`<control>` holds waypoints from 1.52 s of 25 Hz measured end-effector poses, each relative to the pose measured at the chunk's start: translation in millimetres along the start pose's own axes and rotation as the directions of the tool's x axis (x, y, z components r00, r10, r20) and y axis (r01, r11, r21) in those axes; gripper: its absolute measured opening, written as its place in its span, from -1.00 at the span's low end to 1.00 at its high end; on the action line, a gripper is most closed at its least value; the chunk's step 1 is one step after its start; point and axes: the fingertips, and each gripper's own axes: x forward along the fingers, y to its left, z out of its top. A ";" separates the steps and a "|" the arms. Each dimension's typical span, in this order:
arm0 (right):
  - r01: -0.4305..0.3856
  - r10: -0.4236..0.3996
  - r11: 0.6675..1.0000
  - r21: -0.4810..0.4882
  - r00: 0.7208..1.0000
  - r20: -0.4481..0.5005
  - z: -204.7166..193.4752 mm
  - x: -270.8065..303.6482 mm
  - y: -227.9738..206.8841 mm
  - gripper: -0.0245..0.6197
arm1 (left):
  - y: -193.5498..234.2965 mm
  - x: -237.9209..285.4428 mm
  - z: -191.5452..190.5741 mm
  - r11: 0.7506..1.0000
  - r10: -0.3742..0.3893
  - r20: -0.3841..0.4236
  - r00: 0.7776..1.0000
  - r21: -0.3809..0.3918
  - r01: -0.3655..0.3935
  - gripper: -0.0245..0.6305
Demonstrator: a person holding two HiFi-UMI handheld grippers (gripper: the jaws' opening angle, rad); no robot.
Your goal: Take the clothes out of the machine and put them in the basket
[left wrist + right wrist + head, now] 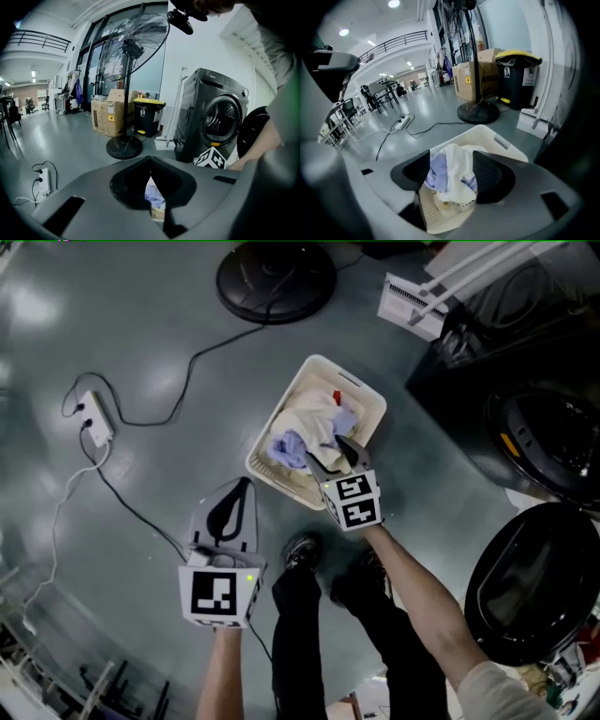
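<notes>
**Head view.** The basket (284, 413) is shown on the floor at centre frame, its long axis running from lower left to upper right. The clothes (314, 423) (white and pale blue pieces) are heaped inside it. The right tongs (339, 457) are held over the basket's near corner, directly above the heap. The left tongs (242, 488) are held over bare floor to the lower left of the basket, apart from it. The machine (553, 442) occupies the right edge of the frame with its door (525, 582) swung open towards the lower right. The right hand is judged the nearer one for any further reach into the drum. The drum is too dark for its contents to be told.

**Left gripper view.** The left tongs are seen drawn together at the tip, with only a thin wedge of a gap. Nothing is gripped; the clothes visible through the wedge lie beyond, in the basket. The machine is seen at right of frame.

**Right gripper view.** The right tongs are seen spread wide. The heap in the basket appears between the two pads, but nothing is clamped. Whether a pad brushes the cloth cannot be settled.
</notes>
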 end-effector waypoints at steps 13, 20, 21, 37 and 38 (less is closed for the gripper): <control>0.076 -0.103 0.990 0.119 0.965 0.241 140.9 -193.4 -8.3 -0.84 | -46.4 -43.9 95.9 0.998 -0.057 -0.016 0.998 0.008 0.058 -0.87; 0.178 -0.228 0.969 0.172 0.912 0.341 185.0 -321.5 -57.7 -0.85 | -113.7 -37.2 159.3 0.982 -0.167 -0.023 0.986 0.086 0.169 -0.87; 0.200 -0.261 0.959 0.201 0.899 0.352 186.0 -342.4 -70.5 -0.85 | -127.0 -34.5 171.7 0.977 -0.187 -0.017 0.982 0.098 0.187 -0.87; 0.529 -0.689 0.712 0.462 0.654 0.312 147.9 -673.9 -191.7 -0.85 | -311.3 -49.2 352.7 0.873 -0.411 0.011 0.911 0.291 0.390 -0.87; 0.540 -0.701 0.702 0.465 0.639 0.316 154.2 -693.0 -192.1 -0.85 | -320.4 -56.7 366.8 0.869 -0.420 0.022 0.907 0.296 0.396 -0.87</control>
